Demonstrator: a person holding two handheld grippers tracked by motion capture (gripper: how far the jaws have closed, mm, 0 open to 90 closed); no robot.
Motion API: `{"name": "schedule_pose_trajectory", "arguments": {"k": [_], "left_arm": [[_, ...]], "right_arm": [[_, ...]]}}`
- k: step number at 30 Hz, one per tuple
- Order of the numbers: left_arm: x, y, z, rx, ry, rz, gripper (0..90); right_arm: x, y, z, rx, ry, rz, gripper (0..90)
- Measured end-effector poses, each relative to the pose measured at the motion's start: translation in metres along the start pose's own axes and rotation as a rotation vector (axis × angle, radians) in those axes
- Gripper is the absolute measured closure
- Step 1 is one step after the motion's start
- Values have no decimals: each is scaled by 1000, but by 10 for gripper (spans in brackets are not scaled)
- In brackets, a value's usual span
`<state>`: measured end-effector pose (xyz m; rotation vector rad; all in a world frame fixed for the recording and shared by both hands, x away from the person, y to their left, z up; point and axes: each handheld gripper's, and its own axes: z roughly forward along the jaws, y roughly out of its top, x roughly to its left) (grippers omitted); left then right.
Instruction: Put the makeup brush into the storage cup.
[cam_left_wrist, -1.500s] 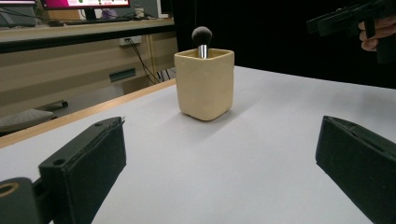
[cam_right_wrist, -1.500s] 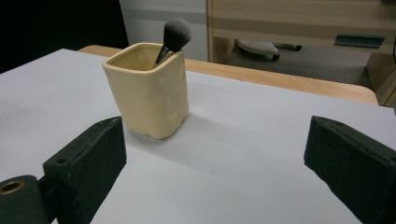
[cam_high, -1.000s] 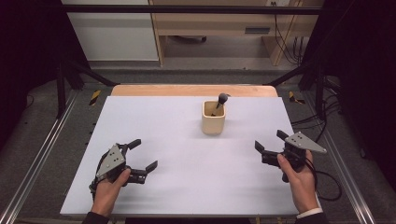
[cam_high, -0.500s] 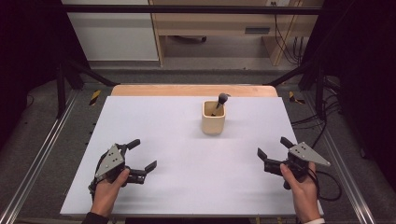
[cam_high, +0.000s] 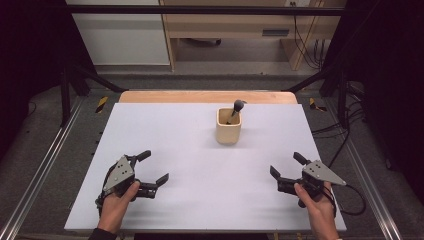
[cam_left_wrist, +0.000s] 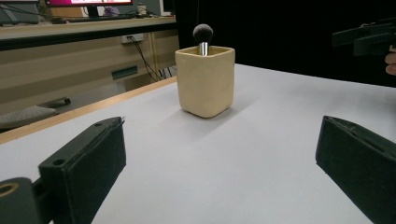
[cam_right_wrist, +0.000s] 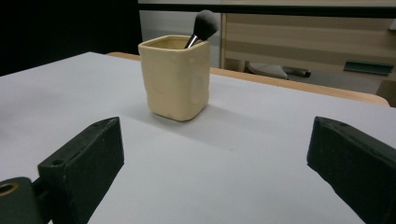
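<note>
On white table top (cam_high: 200, 150), beige cup (cam_high: 229, 126) holding brush (cam_high: 236, 109), left gripper (cam_high: 152, 167) and right gripper (cam_high: 286, 166) spread empty, wooden bench behind

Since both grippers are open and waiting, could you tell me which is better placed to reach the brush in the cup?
Probably the right gripper: the brush leans toward the cup's right side, and both grippers sit about equally far.

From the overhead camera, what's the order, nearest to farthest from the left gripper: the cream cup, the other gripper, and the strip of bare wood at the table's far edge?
1. Cream cup, ahead and to the right of the left gripper, mid-table, with a brush in it.
2. Right gripper, across the table's near side.
3. Wooden strip, along the far edge. It ranks close to the right gripper, so that order is unsure.
</note>
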<state>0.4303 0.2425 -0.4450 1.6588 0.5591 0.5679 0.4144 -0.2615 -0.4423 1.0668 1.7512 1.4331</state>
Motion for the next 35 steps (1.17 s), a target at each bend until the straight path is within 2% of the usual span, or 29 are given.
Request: {"name": "schedule_pose_trajectory", "arguments": {"k": [6,15,22,26,30,35], "left_arm": [[3,-1,-3,11,26,5,15],[1,-2,-7,7,36,5,15],[1,-4,-12,7,51,-10,15],[2,-5,-14,15,57,-4,15],[3,-6,-13,13,60,-16,15],[4,-7,-13,21,58,-11,15]], "right_arm": [[7,-3,4,-9,27,-24,42],[18,-7,11,-28,61,-51,41],[24,-15,16,-48,51,-73,39],[26,-18,18,-70,45,-82,42],[25,-19,18,-74,41,-78,42],[25,-20,18,-73,39,-84,42]]}}
